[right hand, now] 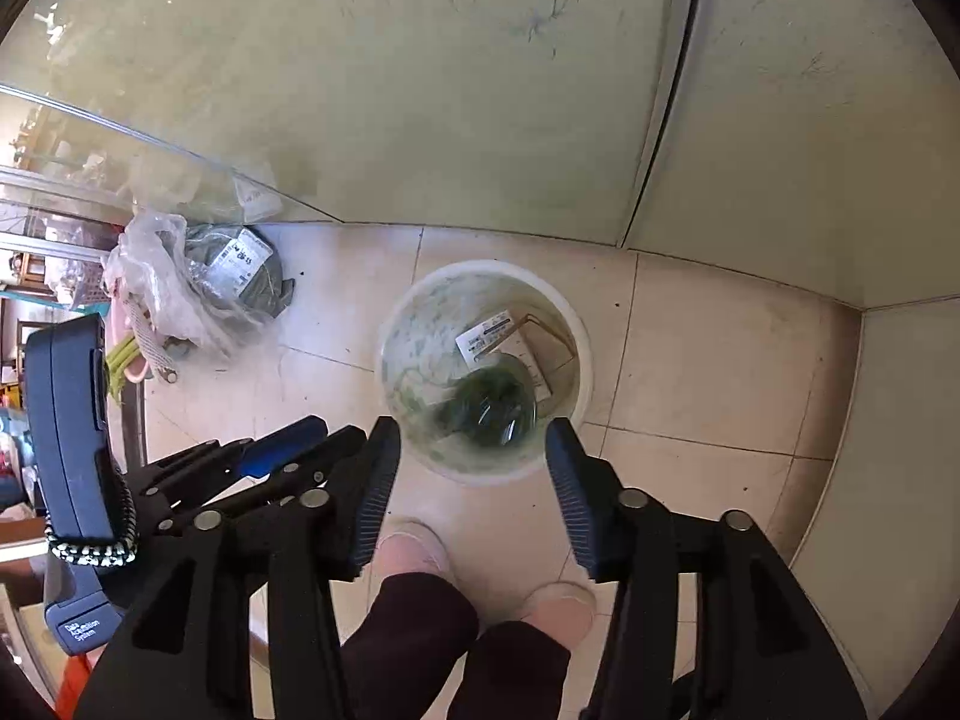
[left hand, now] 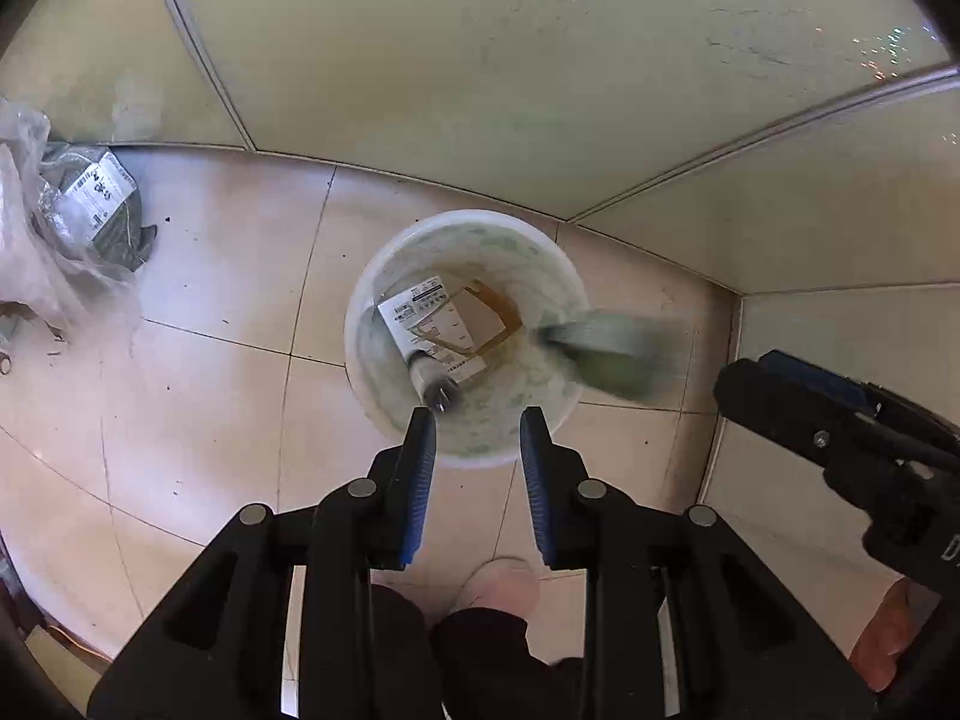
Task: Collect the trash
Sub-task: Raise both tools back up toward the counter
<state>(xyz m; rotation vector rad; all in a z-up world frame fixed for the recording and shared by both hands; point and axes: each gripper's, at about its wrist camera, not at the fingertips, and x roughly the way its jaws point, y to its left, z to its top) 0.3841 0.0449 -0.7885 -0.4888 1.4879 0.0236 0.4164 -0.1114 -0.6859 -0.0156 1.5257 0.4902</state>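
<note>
I see the white bucket (left hand: 384, 276) standing on the tiled floor (left hand: 210, 312), close to a corner of pale green wall panels (left hand: 480, 60); its inner wall is smeared with green stains. At the bottom lies a flattened cardboard piece (left hand: 474, 315) with a white printed label (left hand: 420, 312), and a whitish tube-like item (left hand: 429, 375) sits toward the 6 o'clock side of the bucket; I cannot tell what that is.

A grey-green piece of trash (left hand: 606, 348), motion-blurred, is in the air over the bucket's rim at about 3 o'clock in the left wrist view. From the right wrist view the same dark green blur (right hand: 492, 402) sits inside the bucket's outline, toward 6 o'clock. Nothing grips it.

My left gripper (left hand: 478, 423) hovers above the bucket's near edge, fingers apart with nothing between them. My right gripper (right hand: 474, 438) is likewise spread wide and empty, with the bucket between its fingertips in its own camera.

At 10 o'clock from the bucket, well apart, a crumpled clear plastic bag (right hand: 156, 276) and a grey-green parcel with a white label (right hand: 240, 267) lie on the floor against the wall. Two pink shoes (right hand: 414, 546) stand just short of the bucket at 6 o'clock.
</note>
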